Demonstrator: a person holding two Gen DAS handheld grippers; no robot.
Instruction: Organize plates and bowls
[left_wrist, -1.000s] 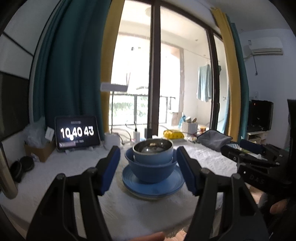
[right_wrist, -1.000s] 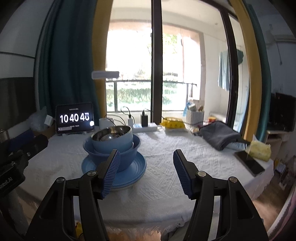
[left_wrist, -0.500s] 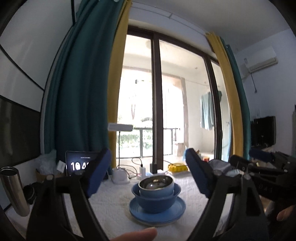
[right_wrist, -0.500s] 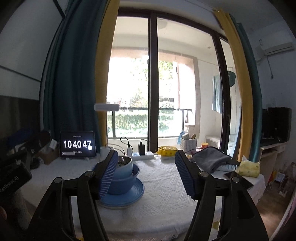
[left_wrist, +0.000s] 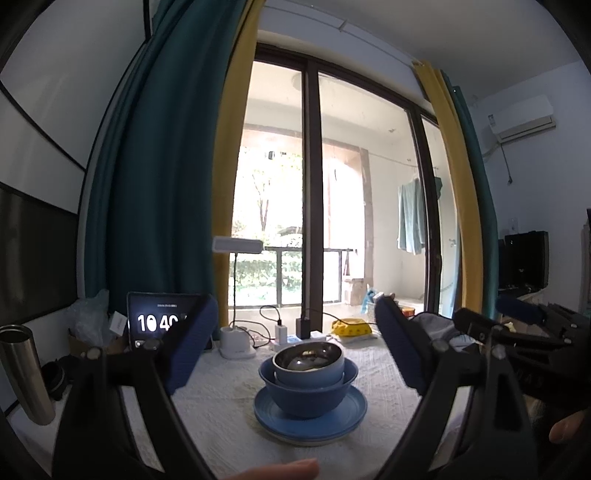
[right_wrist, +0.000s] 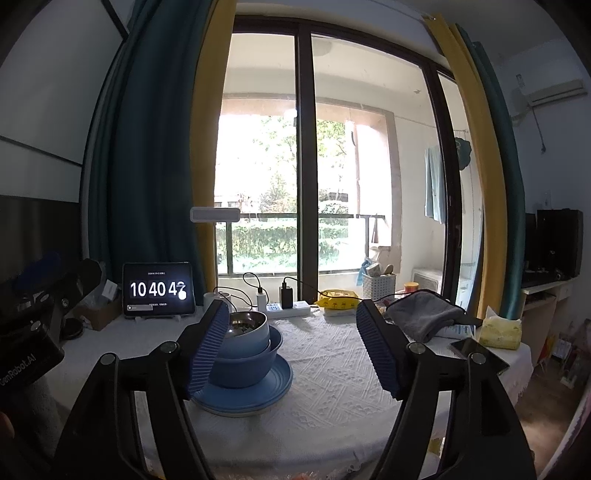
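Both grippers, left gripper (left_wrist: 295, 350) and right gripper (right_wrist: 291, 350), had pulled back wide open and empty; bowls (left_wrist: 307, 365) sat nested on the plate (left_wrist: 310, 415), stacking apparently finished.

Both wrist views face the window across the table — sharing the stacked bowls (left_wrist: 308, 376) (right_wrist: 245, 347), right view offset rightward.
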